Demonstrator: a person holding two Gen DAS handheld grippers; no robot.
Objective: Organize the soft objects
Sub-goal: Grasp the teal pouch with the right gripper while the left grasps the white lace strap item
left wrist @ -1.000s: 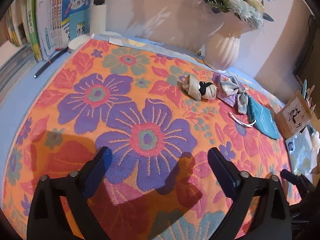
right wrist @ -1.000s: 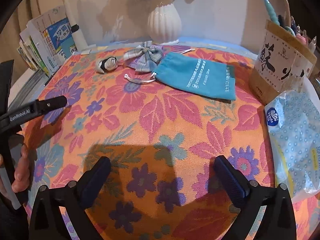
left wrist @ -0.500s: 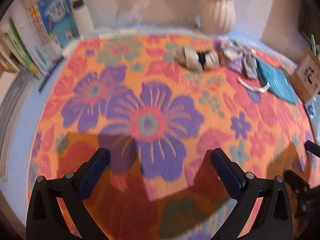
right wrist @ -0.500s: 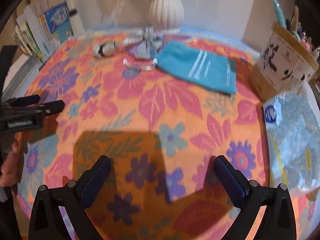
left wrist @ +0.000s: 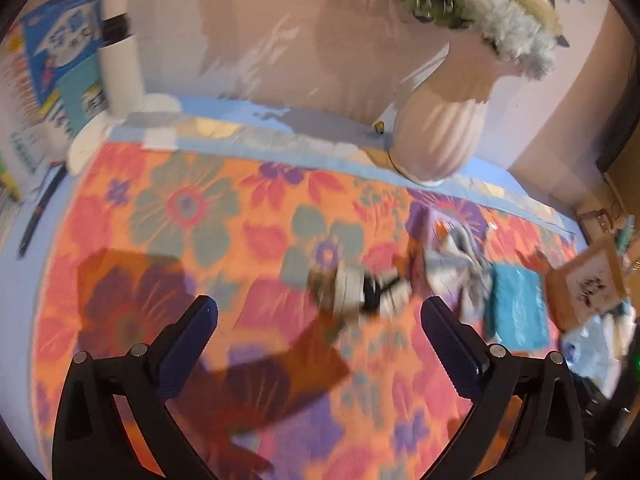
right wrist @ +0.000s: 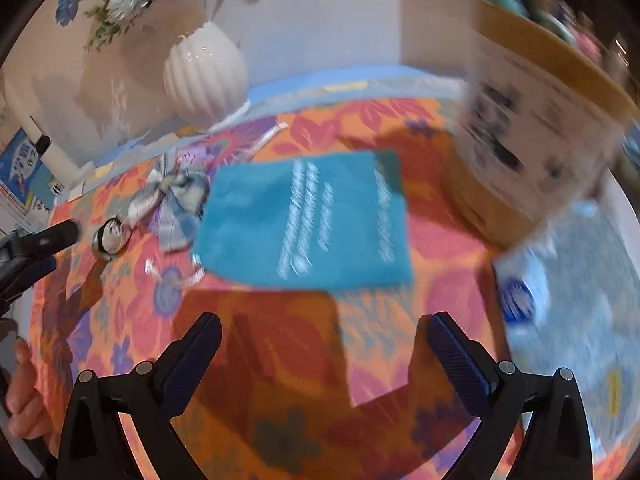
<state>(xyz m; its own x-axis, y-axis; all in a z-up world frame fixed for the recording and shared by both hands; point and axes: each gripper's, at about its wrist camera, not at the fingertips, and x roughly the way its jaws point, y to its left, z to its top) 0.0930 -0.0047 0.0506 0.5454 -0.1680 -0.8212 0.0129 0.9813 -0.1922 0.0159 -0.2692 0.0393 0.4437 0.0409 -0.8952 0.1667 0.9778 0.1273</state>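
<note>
A rolled beige and black sock bundle (left wrist: 362,290) lies on the floral cloth just ahead of my left gripper (left wrist: 318,312), which is open and empty. To its right lie a grey plaid bow (left wrist: 460,262) and a teal drawstring pouch (left wrist: 516,308). In the right wrist view the teal pouch (right wrist: 308,216) lies flat straight ahead of my right gripper (right wrist: 322,330), open with nothing between its fingers. The bow (right wrist: 172,198) and the sock bundle (right wrist: 109,238) sit left of the pouch. The left gripper's fingers (right wrist: 44,240) show at the left edge.
A white ribbed vase (left wrist: 438,128) with flowers stands at the back against the wall. Books (left wrist: 64,76) stand at the back left, with a pen (left wrist: 40,210) beside them. A brown pen holder box (right wrist: 536,136) and a blue patterned tissue pack (right wrist: 572,292) sit at the right.
Both grippers have moved forward over the cloth. The left one has closed in on the sock bundle, the right one on the teal pouch. Both stay open.
</note>
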